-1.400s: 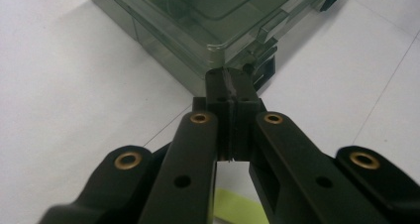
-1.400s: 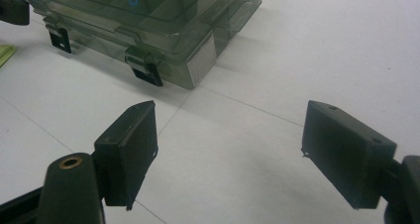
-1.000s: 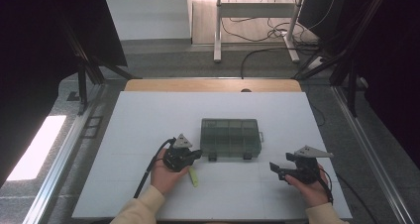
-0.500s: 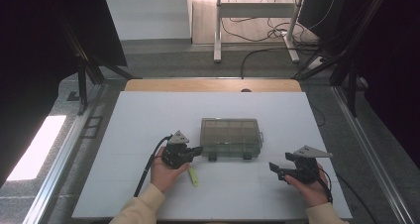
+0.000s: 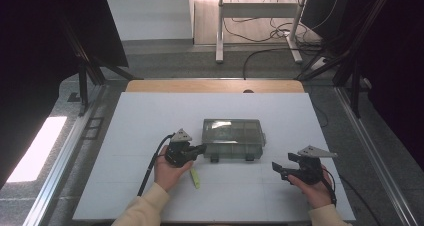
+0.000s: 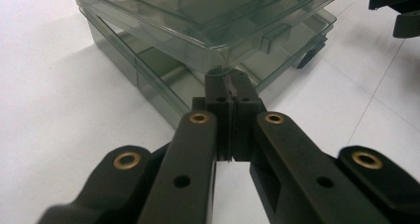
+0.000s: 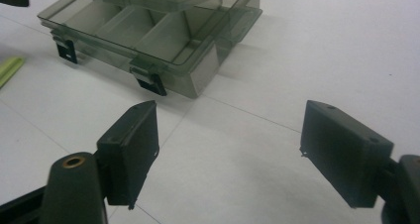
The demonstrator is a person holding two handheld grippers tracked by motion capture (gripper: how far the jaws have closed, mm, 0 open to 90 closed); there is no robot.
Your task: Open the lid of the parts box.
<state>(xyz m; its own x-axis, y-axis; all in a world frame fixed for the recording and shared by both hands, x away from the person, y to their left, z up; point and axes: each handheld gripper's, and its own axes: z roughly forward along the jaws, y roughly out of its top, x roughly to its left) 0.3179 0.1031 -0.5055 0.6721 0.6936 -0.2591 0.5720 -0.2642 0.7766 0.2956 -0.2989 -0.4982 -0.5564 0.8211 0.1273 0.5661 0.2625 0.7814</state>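
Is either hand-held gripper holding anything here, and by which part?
The left hand-held gripper is shut, its tips under the lifted lid's edge of the clear organizer box, not clamping it. The right hand-held gripper is open, empty.

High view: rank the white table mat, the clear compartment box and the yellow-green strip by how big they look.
1. White table mat, by far the largest.
2. Clear compartment box.
3. Yellow-green strip, the smallest, a thin sliver beside the left gripper.
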